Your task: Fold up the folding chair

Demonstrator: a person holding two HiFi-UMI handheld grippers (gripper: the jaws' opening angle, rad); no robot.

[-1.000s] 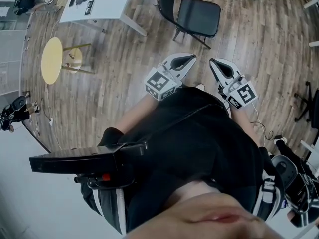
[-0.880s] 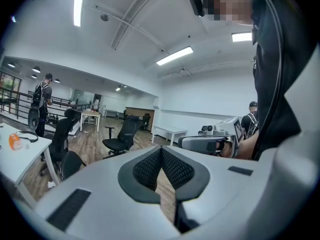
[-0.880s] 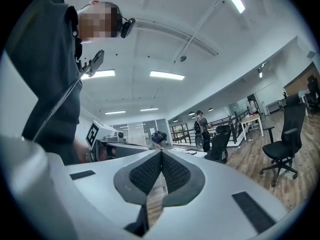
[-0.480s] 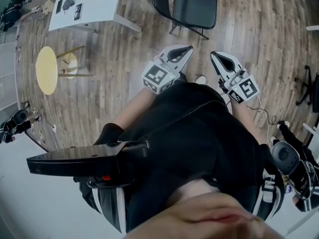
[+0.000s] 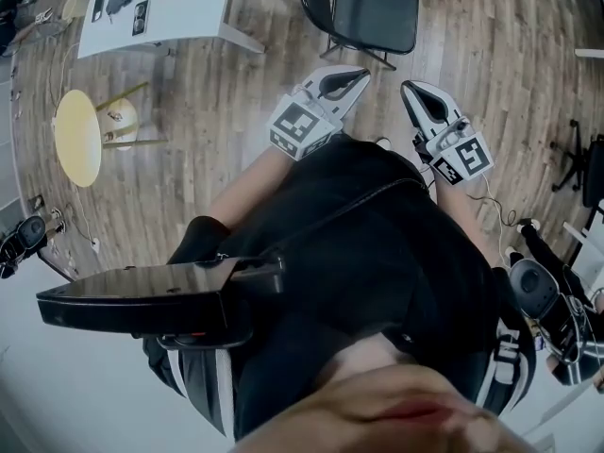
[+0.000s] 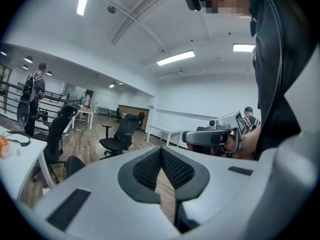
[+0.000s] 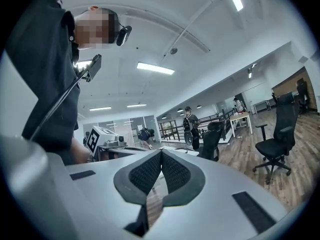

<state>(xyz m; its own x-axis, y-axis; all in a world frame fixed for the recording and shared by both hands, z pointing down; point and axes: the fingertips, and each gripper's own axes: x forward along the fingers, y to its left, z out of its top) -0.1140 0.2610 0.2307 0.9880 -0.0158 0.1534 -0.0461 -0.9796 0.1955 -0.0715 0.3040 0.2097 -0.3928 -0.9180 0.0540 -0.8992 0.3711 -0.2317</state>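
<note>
The black folding chair [image 5: 376, 12] stands unfolded on the wood floor at the top of the head view, its seat flat. My left gripper [image 5: 360, 72] is held out at waist height, pointing toward the chair and short of it, jaws shut with nothing between them. My right gripper [image 5: 407, 88] is beside it to the right, also shut and empty. In the left gripper view the pads meet at the left gripper [image 6: 161, 150] tip, and the right gripper's body [image 6: 215, 135] shows alongside. In the right gripper view the right gripper [image 7: 161, 154] is shut too. Neither gripper touches the chair.
A white table [image 5: 193, 12] with small items stands at the upper left, next to the chair. A round yellow stool [image 5: 75, 135] is at the left. A cable [image 5: 495, 213] lies on the floor at the right, near a black office chair [image 5: 590, 159]. More office chairs [image 6: 120, 134] stand behind.
Both grippers have moved forward toward the folding chair, staying shut. The table and stool have slid left and down in the head view.
</note>
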